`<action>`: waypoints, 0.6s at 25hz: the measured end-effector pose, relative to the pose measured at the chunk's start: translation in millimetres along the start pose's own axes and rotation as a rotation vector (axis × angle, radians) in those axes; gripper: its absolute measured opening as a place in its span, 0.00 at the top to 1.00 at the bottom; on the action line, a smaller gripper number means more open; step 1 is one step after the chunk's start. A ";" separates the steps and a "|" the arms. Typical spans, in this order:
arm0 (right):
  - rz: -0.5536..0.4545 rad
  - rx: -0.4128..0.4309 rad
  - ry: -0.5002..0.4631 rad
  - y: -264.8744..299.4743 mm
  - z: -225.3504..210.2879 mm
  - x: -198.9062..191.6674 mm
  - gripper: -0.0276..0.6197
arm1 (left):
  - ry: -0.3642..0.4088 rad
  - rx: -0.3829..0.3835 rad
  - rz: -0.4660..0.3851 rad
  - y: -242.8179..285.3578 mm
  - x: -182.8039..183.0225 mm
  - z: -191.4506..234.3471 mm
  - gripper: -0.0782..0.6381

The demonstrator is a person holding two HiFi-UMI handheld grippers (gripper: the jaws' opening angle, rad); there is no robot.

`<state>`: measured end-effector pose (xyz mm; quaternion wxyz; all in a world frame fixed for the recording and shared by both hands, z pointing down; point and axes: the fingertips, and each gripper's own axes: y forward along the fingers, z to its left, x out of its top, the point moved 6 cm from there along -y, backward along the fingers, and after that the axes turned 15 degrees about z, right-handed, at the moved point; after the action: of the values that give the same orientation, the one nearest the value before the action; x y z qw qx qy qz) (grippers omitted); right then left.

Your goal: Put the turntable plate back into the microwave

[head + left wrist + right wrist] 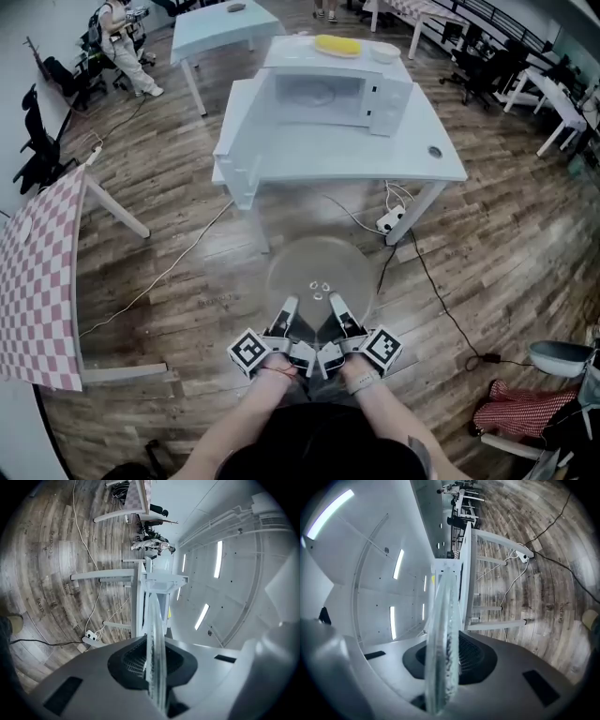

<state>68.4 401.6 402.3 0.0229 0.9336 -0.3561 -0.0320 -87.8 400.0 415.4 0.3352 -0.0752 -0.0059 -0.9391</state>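
A clear glass turntable plate (319, 267) is held flat above the wooden floor, its near rim gripped from both sides. My left gripper (286, 311) is shut on its near-left rim and my right gripper (339, 309) on its near-right rim. In the left gripper view the plate (154, 634) runs edge-on between the jaws of the left gripper (154, 667). The right gripper view shows the plate (443, 634) the same way in the right gripper (443, 667). The white microwave (333, 94) stands on a white table (347, 155) ahead, its cavity open toward me.
A yellow item (337, 44) and a white bowl (384, 52) lie on top of the microwave. A power strip (389, 222) and cables lie on the floor by the table legs. A checked table (37, 272) stands at left. A person (122, 37) stands far back left.
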 end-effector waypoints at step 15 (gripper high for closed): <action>0.019 0.048 0.020 22.2 -15.4 63.6 0.84 | 0.062 0.003 -0.020 63.4 11.1 7.2 0.84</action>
<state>102.2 343.0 416.3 0.0044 0.9307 -0.3654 -0.0139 -55.3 344.3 421.6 0.3257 -0.0455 0.0022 -0.9444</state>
